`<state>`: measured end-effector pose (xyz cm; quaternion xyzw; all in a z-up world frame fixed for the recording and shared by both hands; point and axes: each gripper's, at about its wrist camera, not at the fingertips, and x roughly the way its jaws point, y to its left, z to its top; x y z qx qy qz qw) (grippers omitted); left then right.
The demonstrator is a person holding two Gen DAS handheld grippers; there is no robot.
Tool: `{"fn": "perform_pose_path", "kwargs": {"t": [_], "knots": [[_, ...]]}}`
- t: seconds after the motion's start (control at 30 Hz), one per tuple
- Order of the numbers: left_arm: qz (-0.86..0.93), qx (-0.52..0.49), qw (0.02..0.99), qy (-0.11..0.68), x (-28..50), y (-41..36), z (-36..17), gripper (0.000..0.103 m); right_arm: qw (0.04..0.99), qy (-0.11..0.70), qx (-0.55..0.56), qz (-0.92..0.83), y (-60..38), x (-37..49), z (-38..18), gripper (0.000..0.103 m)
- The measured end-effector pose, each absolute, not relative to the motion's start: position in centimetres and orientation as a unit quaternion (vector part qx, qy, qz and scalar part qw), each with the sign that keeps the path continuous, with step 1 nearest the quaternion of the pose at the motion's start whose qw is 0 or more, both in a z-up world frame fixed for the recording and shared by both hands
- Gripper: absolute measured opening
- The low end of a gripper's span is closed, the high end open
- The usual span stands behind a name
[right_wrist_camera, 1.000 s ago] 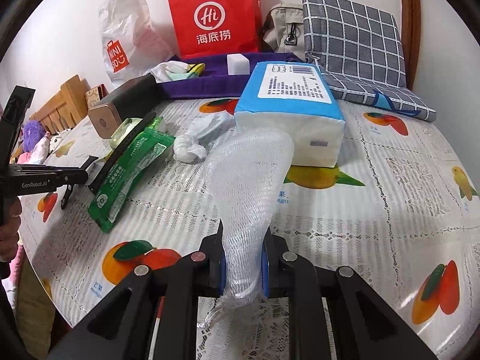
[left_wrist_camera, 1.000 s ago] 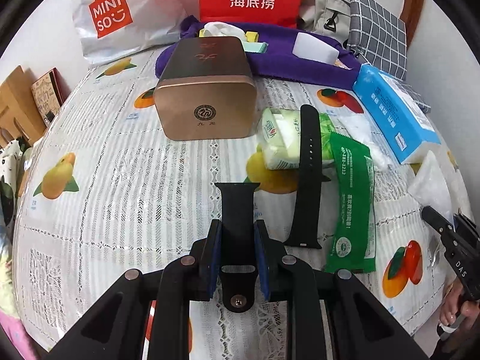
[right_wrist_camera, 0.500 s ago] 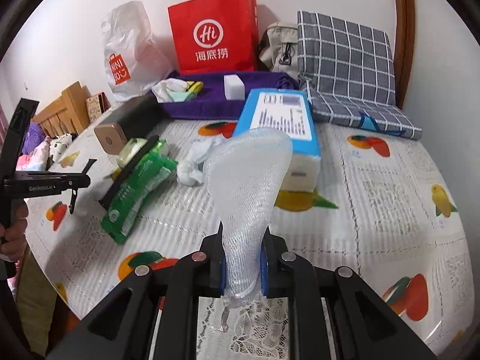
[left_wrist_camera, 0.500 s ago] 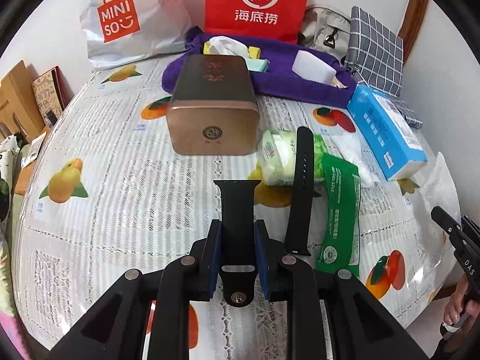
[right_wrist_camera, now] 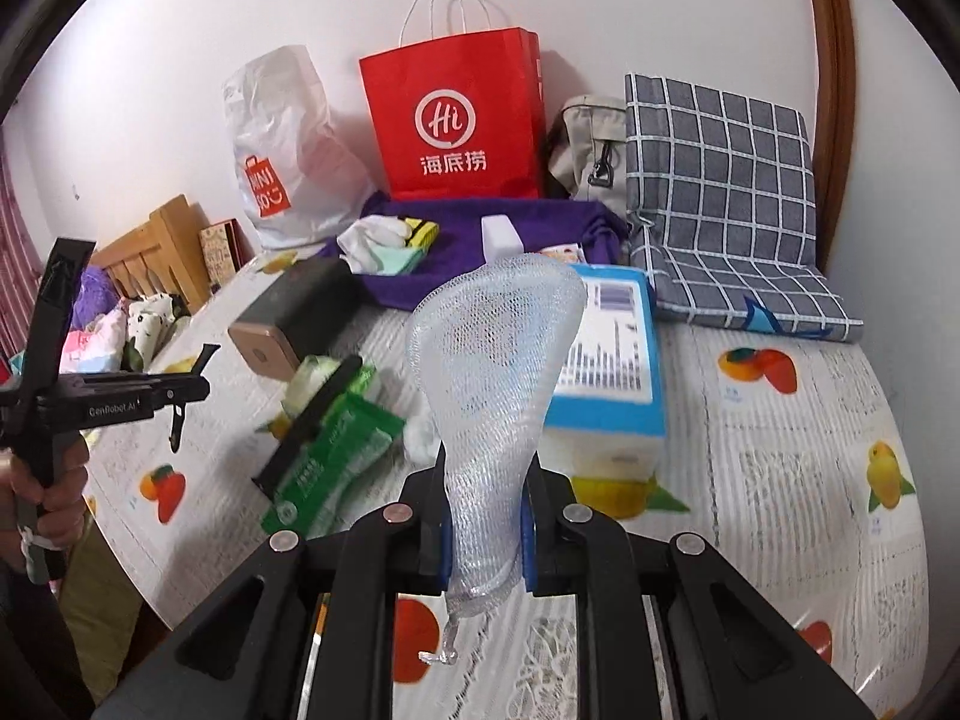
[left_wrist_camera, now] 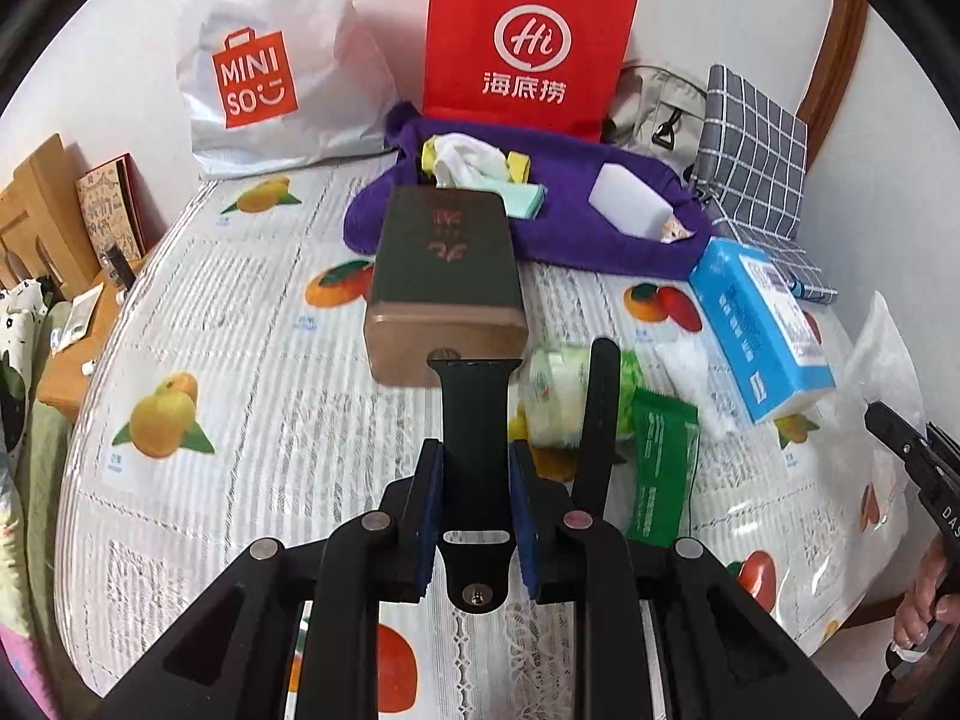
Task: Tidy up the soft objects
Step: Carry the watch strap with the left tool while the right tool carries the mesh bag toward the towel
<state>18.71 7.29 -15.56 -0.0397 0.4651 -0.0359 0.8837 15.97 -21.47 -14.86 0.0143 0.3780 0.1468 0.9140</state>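
Note:
My left gripper (left_wrist_camera: 475, 501) is shut on a short black watch strap (left_wrist_camera: 475, 420) and holds it above the table. My right gripper (right_wrist_camera: 483, 525) is shut on a white foam net sleeve (right_wrist_camera: 495, 360), lifted off the table. A purple towel (left_wrist_camera: 576, 234) at the back holds a white cloth (left_wrist_camera: 465, 159), a green sponge and a white block (left_wrist_camera: 630, 204). A long black strap (left_wrist_camera: 600, 414) lies across a green wipes pack (left_wrist_camera: 555, 396), beside a green sachet (left_wrist_camera: 663, 468) and a blue tissue pack (left_wrist_camera: 759, 330).
A bronze tin box (left_wrist_camera: 447, 282) stands mid-table. A red paper bag (left_wrist_camera: 528, 36), a white Miniso bag (left_wrist_camera: 264, 66), a beige pouch and a checked cushion (right_wrist_camera: 720, 204) line the back wall. A wooden rack (left_wrist_camera: 36, 216) stands at the left edge.
Both grippers rose and pulled back with their objects held. The foam net now stands clear of the table, and the strap is higher above it.

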Motion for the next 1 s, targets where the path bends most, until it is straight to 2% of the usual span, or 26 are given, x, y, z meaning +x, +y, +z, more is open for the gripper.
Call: {"fn": "perform_pose_path", "kwargs": {"t": [1.0], "knots": [[-0.037,-0.021,0.901,0.433,28.6,6.3,-10.9,0.021,0.915,0.366,0.014,0.17,-20.7,27.8,-10.1,0.016]]}}
